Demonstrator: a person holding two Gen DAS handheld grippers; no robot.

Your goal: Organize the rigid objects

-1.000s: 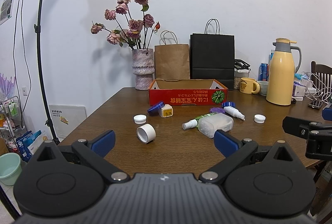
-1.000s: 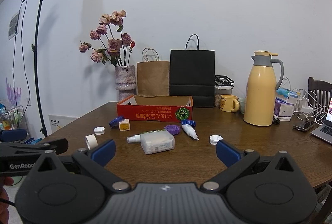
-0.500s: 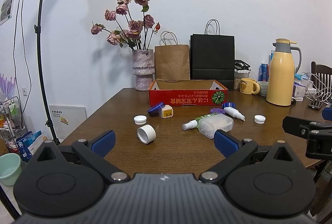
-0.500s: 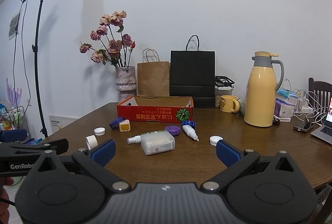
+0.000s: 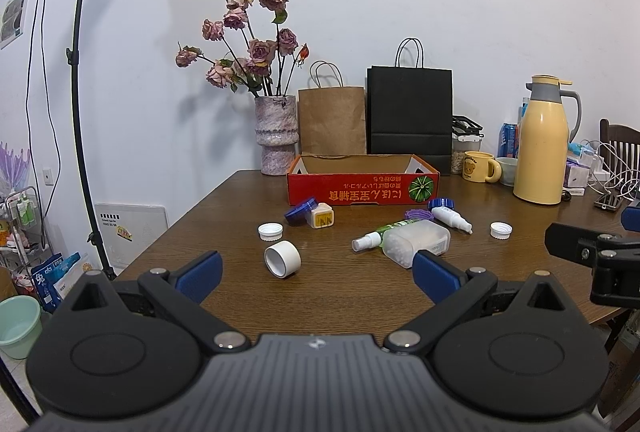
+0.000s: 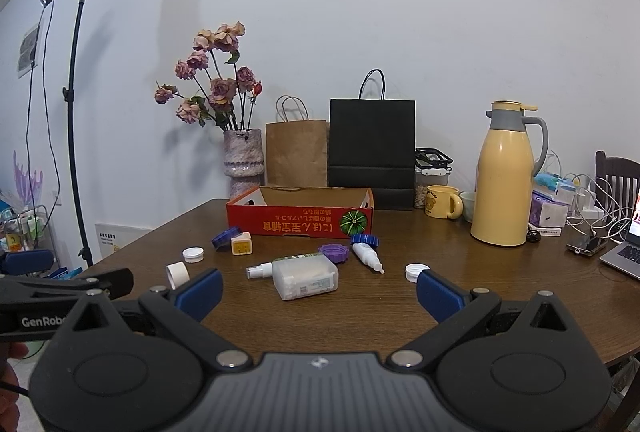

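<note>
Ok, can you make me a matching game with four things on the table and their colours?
Things:
1. thermos jug
2. cardboard tray
3. tall paper bag
4. scalloped lid

Colours:
A. black
B. purple
C. yellow
D. red

Pairs: 1-C, 2-D, 3-A, 4-B

The left gripper (image 5: 316,274) and right gripper (image 6: 319,290) are hovering side by side, both level and facing forward, fingers spread wide and gripping nothing. A hand (image 6: 8,392) is showing at the left edge.
</note>
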